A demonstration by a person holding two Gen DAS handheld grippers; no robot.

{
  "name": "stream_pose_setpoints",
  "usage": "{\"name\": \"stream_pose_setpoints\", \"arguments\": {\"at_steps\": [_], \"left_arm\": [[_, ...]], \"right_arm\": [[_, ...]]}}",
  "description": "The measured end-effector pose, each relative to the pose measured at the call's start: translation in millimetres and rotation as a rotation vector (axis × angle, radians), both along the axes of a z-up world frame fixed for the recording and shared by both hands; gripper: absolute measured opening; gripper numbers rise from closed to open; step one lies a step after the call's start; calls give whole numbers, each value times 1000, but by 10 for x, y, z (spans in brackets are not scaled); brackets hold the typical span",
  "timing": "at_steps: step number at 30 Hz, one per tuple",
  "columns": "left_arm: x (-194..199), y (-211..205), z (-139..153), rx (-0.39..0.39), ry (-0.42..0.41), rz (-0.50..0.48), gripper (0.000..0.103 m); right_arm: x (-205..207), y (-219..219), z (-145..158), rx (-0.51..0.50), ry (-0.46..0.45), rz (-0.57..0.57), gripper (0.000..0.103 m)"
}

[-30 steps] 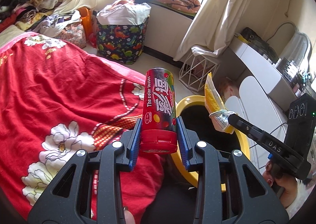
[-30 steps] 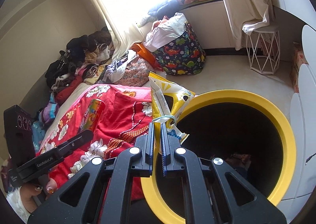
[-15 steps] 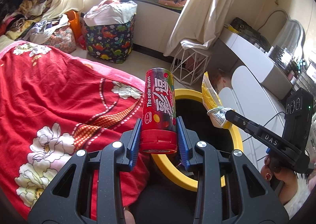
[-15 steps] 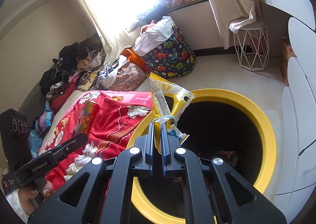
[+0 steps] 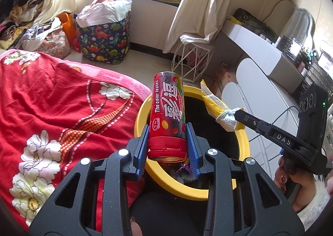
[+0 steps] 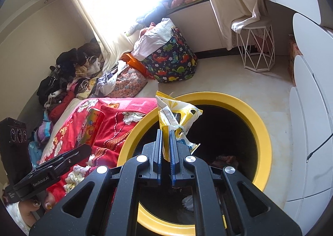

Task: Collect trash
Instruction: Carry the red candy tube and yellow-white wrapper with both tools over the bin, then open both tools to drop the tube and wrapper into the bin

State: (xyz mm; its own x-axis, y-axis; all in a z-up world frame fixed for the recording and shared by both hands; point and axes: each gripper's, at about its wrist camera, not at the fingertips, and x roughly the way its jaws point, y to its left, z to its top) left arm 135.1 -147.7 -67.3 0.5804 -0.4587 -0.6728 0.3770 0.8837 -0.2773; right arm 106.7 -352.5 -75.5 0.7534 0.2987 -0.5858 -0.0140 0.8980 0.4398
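Both jaws of the left gripper press on a red candy tube, one blue pad on each side of its lower part, just above the red cap. Its dark label shows coloured sweets, white characters and the words "The color teases". The tube stands almost upright, with the cap end down near the camera and the flat other end pointing up and away; its long axis leans a little to the right. It hangs over the near left rim of the yellow bin, which stands on the floor beside the bed with the red flowered blanket.

On the right gripper the jaws are nearly together and pinch a crumpled yellow and white snack bag. A thin elastic band goes around the bag. The bag rises from the pads, with its open top pointing up and a little left, over the black inside of the bin, near the left rim. Some scraps lie at the bottom of the bin.
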Motion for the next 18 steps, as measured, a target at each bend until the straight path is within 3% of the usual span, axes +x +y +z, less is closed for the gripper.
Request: {"name": "stream_pose_setpoints", "arguments": {"at_steps": [18], "left_arm": [[9, -374, -157, 45, 29, -88, 27]], "right_arm": [[-86, -297, -83, 48, 18, -92, 10]]}}
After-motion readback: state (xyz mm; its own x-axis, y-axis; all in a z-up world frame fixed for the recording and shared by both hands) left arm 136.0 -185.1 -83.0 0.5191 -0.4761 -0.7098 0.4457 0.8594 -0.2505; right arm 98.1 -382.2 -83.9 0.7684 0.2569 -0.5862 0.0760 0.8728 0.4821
